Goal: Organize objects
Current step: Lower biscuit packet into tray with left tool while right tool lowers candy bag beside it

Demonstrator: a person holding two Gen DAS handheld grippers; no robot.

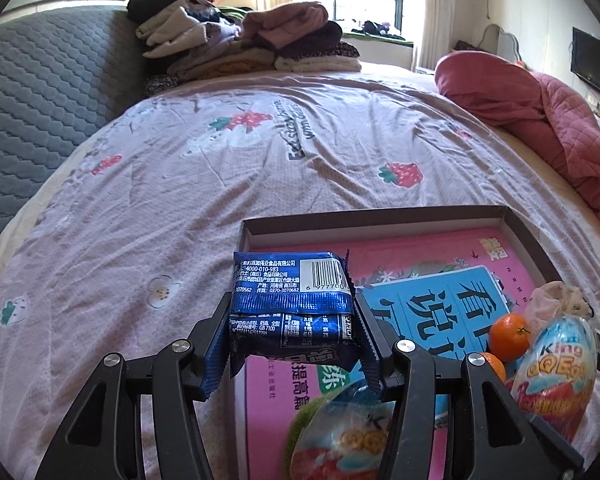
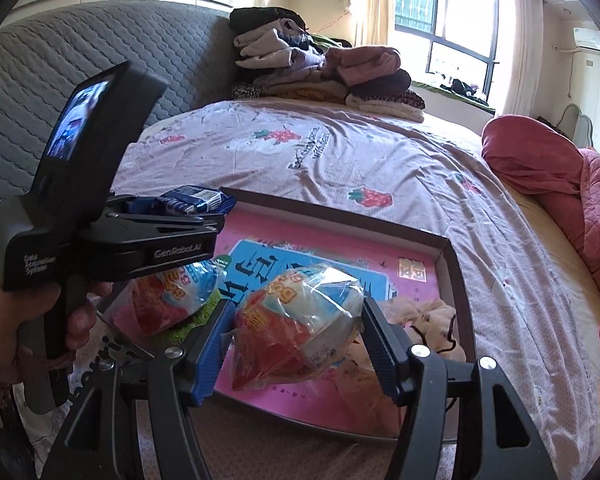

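Observation:
My left gripper (image 1: 292,305) is shut on a blue snack packet (image 1: 290,312), barcode side up, held over the near left corner of a shallow cardboard box (image 1: 380,221) with a pink printed floor. In the right wrist view the same gripper (image 2: 204,216) shows from the side with the packet (image 2: 196,199). My right gripper (image 2: 298,309) is shut on a plastic-wrapped egg toy (image 2: 296,320) above the box (image 2: 456,280). A second wrapped egg (image 2: 172,298) lies in the box, near the left corner.
Two small oranges (image 1: 508,336) and a beige plush toy (image 2: 424,320) lie in the box. It sits on a strawberry-print bed sheet (image 1: 220,184). Folded clothes (image 1: 240,40) are stacked at the grey headboard (image 1: 40,92); a pink quilt (image 1: 540,120) is bunched at the right.

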